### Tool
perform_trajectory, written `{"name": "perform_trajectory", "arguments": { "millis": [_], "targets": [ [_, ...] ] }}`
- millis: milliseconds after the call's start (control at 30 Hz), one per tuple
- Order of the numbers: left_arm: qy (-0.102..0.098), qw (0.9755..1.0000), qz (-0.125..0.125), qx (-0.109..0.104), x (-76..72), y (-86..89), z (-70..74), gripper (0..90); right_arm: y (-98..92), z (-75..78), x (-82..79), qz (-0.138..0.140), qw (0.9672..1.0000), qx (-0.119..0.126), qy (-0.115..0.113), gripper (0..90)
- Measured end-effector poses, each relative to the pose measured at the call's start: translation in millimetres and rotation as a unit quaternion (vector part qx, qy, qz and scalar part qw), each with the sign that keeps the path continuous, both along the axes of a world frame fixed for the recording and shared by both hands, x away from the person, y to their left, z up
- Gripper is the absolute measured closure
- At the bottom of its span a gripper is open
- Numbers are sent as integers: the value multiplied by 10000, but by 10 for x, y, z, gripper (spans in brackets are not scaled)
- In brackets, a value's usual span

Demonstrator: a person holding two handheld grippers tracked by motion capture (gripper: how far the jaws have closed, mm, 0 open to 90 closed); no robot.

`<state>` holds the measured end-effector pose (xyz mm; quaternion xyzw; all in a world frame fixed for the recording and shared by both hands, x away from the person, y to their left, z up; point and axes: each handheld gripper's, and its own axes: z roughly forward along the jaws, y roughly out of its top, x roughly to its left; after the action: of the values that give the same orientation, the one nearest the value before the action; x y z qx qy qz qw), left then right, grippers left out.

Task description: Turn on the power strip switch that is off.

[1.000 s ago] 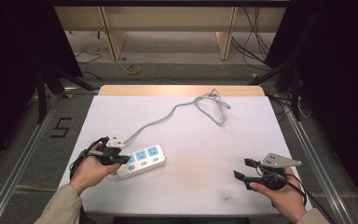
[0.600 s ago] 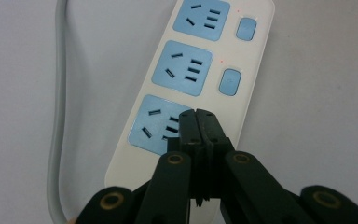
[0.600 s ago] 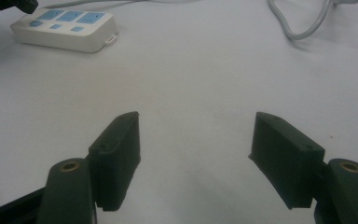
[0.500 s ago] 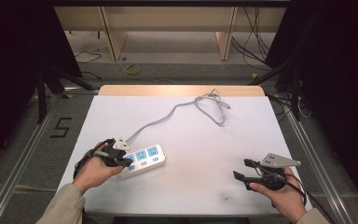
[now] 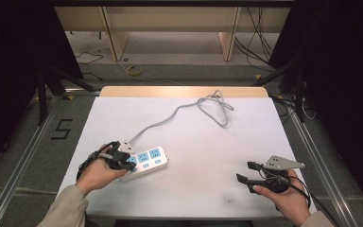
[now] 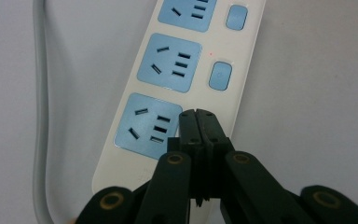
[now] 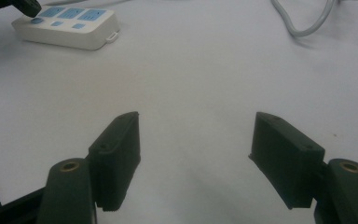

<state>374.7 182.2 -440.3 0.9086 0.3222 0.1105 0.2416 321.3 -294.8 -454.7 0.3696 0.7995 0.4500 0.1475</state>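
Left hand-held gripper (image 6: 196,116) jaws together over power strip (image 5: 147,160) switch (press straight down); right hand-held gripper (image 7: 193,156) apart, idle

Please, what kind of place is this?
Probably a lab or recording workspace: a white-covered table between metal rails, loose cables on the floor, and a power strip as the test object.

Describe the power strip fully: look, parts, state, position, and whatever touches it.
The power strip is a white, plastic-looking bar lying flat on the white table, near its front left. It has three light-blue socket panels, each with a blue button beside it, and a grey cord that curls toward the far edge. The left gripper, jaws shut, presses down at its near end.
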Motion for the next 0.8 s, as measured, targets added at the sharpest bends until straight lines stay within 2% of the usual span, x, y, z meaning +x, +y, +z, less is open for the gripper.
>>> {"name": "perform_trajectory", "arguments": {
  "millis": [400, 800],
  "targets": [
    [7, 9999, -92, 115, 8, -31, -1, 897, 7, -5, -2, 34, 10000, -4, 21, 330],
    [35, 9999, -108, 122, 10, -34, 0, 897, 9, -7, -6, 61, 10000, -13, 38, 331]
  ]
}}
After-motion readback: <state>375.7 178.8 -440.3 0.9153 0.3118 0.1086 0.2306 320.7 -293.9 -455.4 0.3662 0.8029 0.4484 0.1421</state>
